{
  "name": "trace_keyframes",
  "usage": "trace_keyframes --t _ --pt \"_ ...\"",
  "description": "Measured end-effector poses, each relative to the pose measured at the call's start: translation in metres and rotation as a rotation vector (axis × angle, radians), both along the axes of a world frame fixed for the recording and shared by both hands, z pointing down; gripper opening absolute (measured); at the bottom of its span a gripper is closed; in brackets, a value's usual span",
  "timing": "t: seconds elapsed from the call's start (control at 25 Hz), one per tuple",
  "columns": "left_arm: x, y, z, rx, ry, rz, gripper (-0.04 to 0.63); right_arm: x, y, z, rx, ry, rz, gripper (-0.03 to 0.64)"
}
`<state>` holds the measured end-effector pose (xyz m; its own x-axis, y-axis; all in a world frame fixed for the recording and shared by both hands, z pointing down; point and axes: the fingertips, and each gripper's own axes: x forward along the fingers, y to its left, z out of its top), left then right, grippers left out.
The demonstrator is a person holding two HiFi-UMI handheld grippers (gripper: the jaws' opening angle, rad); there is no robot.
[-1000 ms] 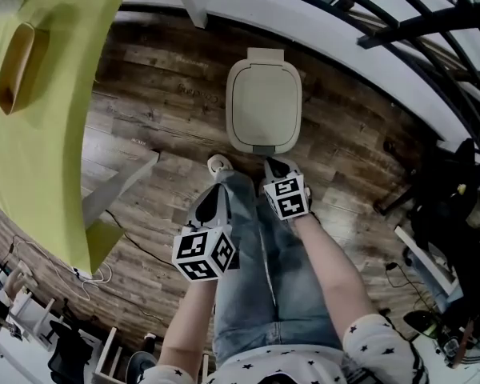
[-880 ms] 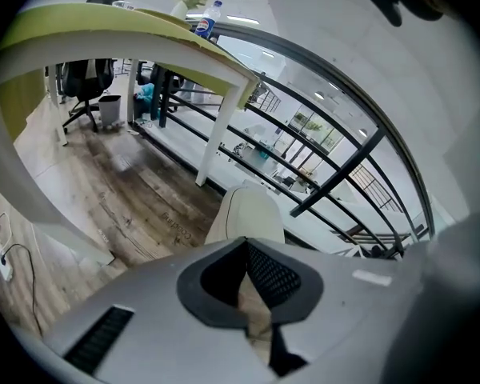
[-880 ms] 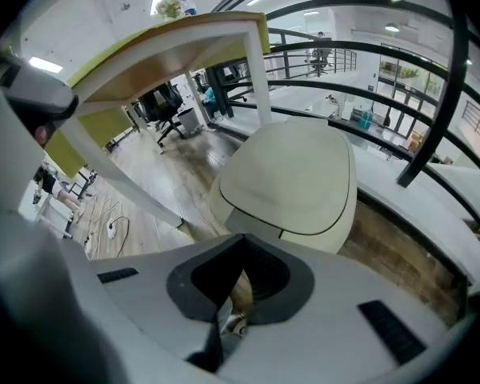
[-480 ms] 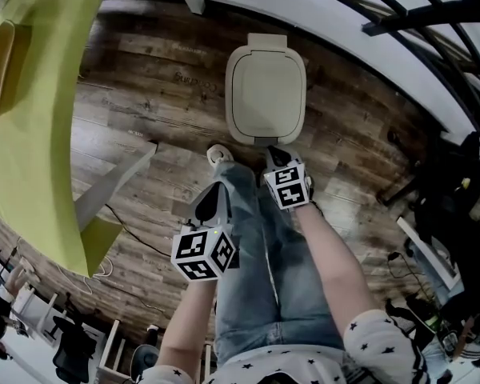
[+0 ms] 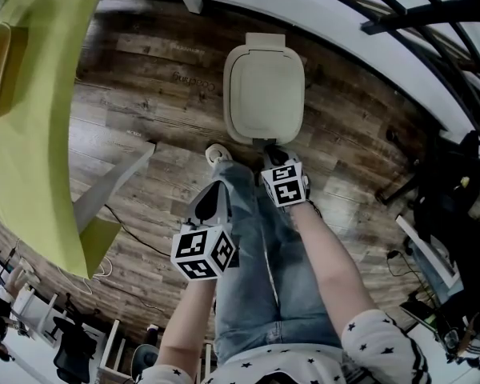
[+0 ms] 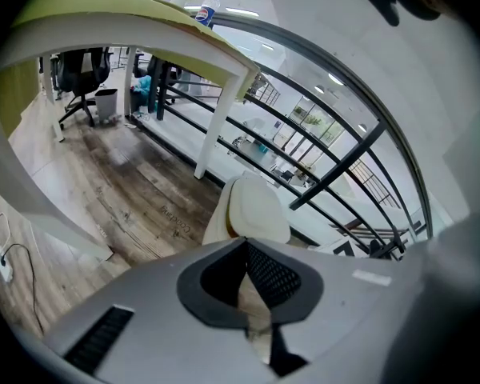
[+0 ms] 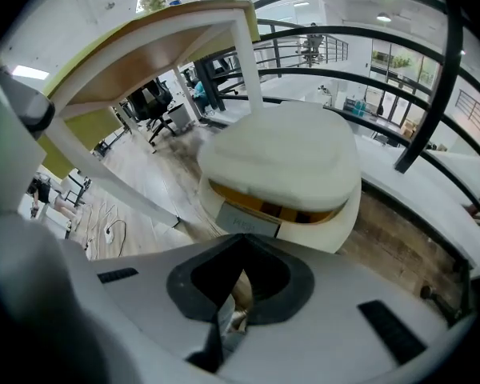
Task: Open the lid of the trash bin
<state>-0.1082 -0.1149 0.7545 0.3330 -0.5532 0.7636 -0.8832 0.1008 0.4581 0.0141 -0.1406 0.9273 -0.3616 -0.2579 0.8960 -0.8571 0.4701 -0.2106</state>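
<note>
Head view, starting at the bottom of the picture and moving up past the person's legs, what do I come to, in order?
left gripper → right gripper → trash bin → white ledge under the railing

wore jeans (image 5: 264,278), light blue denim | top (image 5: 372,338) below jeans was white with dark star print, short sleeves | shoe (image 5: 218,152) above jeans was pale | left hand-held gripper (image 5: 214,189) left of jeans had grey shell, white cube with black square markers | right hand-held gripper (image 5: 274,157) right of jeans carried matching cube
</note>
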Motion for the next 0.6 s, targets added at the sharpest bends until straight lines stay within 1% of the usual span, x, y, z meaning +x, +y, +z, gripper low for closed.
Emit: trace_keyframes --t 0.16,0.6 --pt "0.0008 -0.0002 0.0011 -0.002 0.002 0.002 0.012 0.0007 -0.0018 0.0016 -0.004 -0.01 0.02 -0.006" --pt "0.0021 0.0013 -0.0016 0.002 0.003 0.0 0.012 -0.0009 -0.0016 -0.0019 0.01 0.004 0.001 -0.007"
